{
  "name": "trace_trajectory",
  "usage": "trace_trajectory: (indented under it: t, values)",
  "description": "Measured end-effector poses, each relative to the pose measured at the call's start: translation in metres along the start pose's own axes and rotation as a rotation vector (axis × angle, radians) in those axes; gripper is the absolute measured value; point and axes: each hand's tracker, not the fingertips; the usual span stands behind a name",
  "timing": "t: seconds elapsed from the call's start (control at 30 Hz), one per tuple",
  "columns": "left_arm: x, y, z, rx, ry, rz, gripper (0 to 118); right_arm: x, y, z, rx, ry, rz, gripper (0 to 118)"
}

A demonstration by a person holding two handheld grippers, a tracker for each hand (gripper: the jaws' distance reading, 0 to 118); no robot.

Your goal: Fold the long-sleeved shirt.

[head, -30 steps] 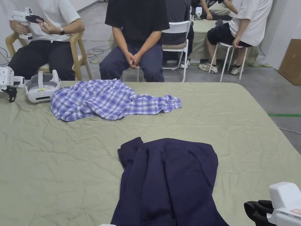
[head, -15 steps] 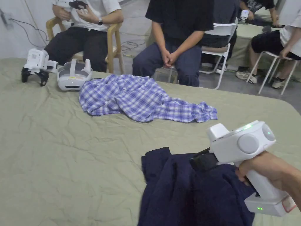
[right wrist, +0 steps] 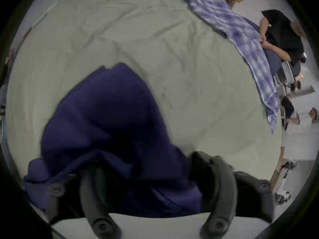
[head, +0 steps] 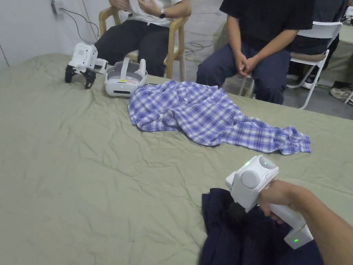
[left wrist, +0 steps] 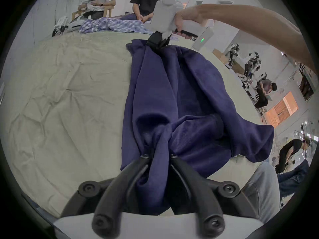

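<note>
Lying on the green-covered desk near its front edge, the navy long-sleeved shirt is bunched lengthwise between two claws. The left claw pinches gathered cloth at the near end, both jaws pressing on it. The right claw, held in a hand, sits at the far end; fabric drapes over its jaws, so I cannot tell its grip. A checked shirt lies well apart.

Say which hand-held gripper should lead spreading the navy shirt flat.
Probably right: the right hand-held gripper grips the navy shirt at its far end, beside bare sheet; the left hand-held gripper pins the near end.
</note>
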Motion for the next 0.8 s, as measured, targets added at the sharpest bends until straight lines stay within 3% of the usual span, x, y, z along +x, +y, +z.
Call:
trace_trajectory:
  t: [0.03, 0.1, 0.17, 0.23, 0.33, 0.4, 0.6, 0.8]
  values:
    - [0.000, 0.000, 0.001, 0.001, 0.001, 0.002, 14, -0.003, -0.003, 0.008, 0.019, 0.036, 0.030, 66]
    - [0.004, 0.001, 0.004, 0.011, 0.014, -0.018, 14, -0.005, -0.009, 0.018, 0.072, 0.065, 0.043, 12]
    - [0.003, 0.005, 0.009, 0.012, 0.015, -0.008, 14, -0.014, -0.020, 0.020, 0.098, -0.010, 0.021, 12]
    - [0.001, 0.012, 0.020, 0.031, 0.007, -0.005, 14, -0.011, -0.039, 0.042, 0.172, 0.011, -0.046, 12]
    - [-0.008, 0.035, 0.046, 0.114, 0.031, -0.060, 14, 0.012, -0.083, 0.112, 0.351, -0.020, -0.182, 12]
    - [-0.016, 0.064, 0.067, 0.194, 0.071, -0.077, 14, 0.027, -0.118, 0.167, 0.435, -0.068, -0.230, 12]
    - [-0.014, 0.210, 0.152, 0.497, 0.153, -0.249, 14, 0.057, -0.229, 0.344, 0.672, -0.240, -0.475, 12]
    - [0.042, 0.388, 0.241, 0.742, 0.188, -0.414, 13, 0.071, -0.272, 0.497, 0.942, -0.399, -0.649, 12]
